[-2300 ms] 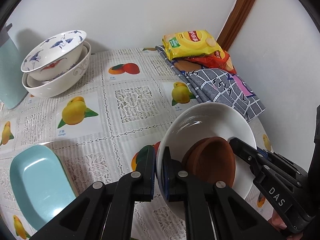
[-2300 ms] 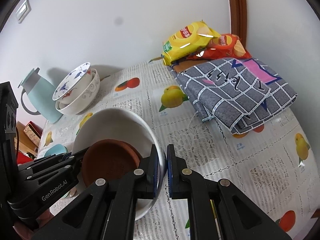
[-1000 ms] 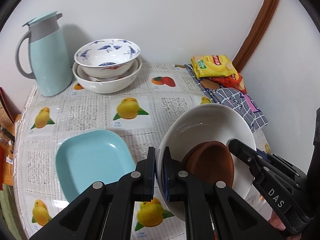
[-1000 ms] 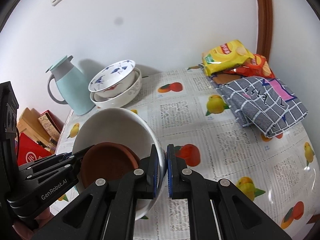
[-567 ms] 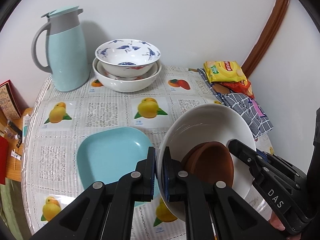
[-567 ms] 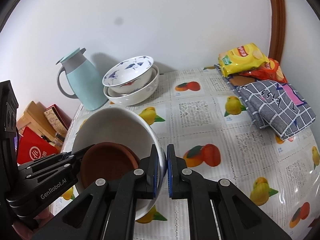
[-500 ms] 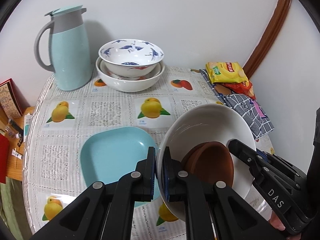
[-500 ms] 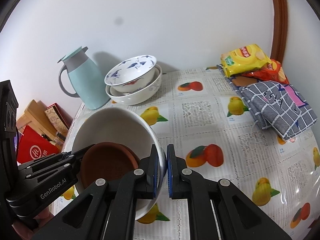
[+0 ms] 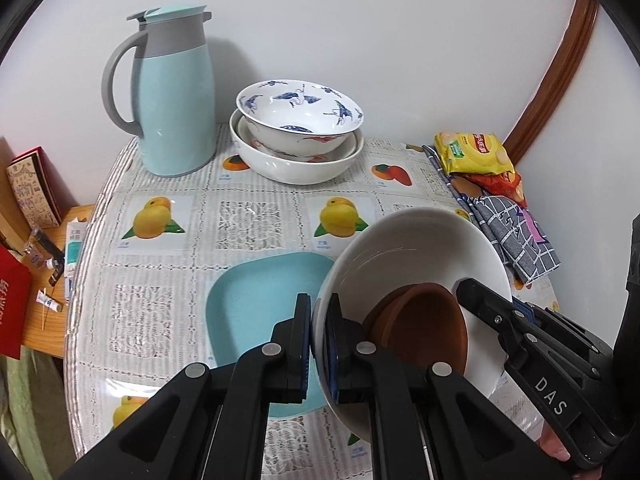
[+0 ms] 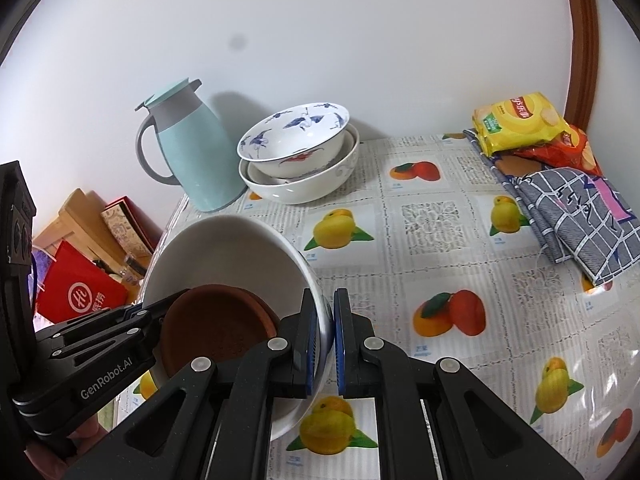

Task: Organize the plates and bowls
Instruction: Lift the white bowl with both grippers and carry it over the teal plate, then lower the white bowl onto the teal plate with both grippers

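Note:
Both grippers hold one large white bowl [image 9: 416, 248] above the table, with a small brown dish [image 9: 420, 328] lying inside it. My left gripper [image 9: 318, 344] is shut on the bowl's left rim. My right gripper [image 10: 326, 340] is shut on its right rim; the bowl [image 10: 224, 248] and brown dish [image 10: 216, 328] show there too. A light blue square plate [image 9: 256, 304] lies on the table just below and left of the bowl. A blue-patterned bowl [image 9: 300, 106] sits nested in a white bowl [image 9: 296, 160] at the back.
A light blue thermos jug [image 9: 172, 100] stands at the back left beside the stacked bowls. Snack bags [image 9: 476, 156] and a folded checked cloth [image 9: 512, 232] lie at the right by the wall. The table's left edge drops to a shelf with boxes [image 9: 28, 192].
Both grippers have carried the white bowl with the brown dish leftward and back from the cloth side. The jug, stacked bowls and blue plate have come into fuller view; the grips are unchanged.

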A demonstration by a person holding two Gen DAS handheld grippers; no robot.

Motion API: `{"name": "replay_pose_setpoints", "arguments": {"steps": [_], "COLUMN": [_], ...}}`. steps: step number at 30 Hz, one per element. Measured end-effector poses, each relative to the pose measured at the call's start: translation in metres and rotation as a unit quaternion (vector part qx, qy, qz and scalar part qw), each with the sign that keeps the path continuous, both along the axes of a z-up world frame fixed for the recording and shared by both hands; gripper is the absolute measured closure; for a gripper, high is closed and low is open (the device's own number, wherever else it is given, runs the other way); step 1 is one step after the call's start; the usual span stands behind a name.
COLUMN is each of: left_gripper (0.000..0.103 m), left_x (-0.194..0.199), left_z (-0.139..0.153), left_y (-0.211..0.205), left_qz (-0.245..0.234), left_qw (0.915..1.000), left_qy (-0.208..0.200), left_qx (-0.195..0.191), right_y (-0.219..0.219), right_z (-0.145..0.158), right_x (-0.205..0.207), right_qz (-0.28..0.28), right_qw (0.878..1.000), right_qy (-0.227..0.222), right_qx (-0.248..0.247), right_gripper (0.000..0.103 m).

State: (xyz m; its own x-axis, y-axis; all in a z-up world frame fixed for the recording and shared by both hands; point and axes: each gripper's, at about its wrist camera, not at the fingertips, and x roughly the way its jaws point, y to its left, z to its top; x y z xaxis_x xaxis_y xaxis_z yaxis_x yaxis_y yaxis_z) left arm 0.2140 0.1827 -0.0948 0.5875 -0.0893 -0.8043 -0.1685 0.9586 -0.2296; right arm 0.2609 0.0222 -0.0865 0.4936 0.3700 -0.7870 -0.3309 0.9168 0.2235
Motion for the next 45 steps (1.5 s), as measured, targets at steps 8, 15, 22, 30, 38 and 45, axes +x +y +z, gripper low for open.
{"name": "replay_pose_setpoints", "arguments": {"steps": [8, 15, 22, 30, 38, 45], "left_gripper": [0.096, 0.096, 0.096, 0.096, 0.096, 0.095], "left_x": [-0.006, -0.009, -0.011, -0.011, -0.003, 0.008], "left_z": [-0.002, -0.009, -0.014, -0.031, -0.049, -0.064], "left_y": [0.015, 0.028, 0.039, 0.051, 0.055, 0.057], "left_qz": [0.011, 0.022, 0.03, 0.038, 0.034, 0.034], "left_qw": [0.9999, 0.9997, 0.9995, 0.9988, 0.9983, 0.9978], "left_qy": [0.002, 0.007, 0.012, 0.025, 0.037, 0.048], "left_qx": [0.001, -0.003, -0.006, -0.018, -0.03, -0.031], "right_y": [0.016, 0.03, 0.042, 0.054, 0.059, 0.062], "right_z": [-0.004, -0.009, -0.015, -0.029, -0.046, -0.066], "right_x": [-0.002, -0.003, -0.004, -0.004, 0.0, 0.01], "right_qz": [0.011, 0.022, 0.03, 0.037, 0.035, 0.035], "right_qw": [1.0, 1.0, 0.999, 0.999, 0.998, 0.997], "right_qy": [0.002, 0.005, 0.01, 0.024, 0.038, 0.059], "right_qx": [0.004, 0.0, -0.003, -0.013, -0.028, -0.039], "right_gripper": [0.095, 0.095, 0.095, 0.095, 0.095, 0.095]}}
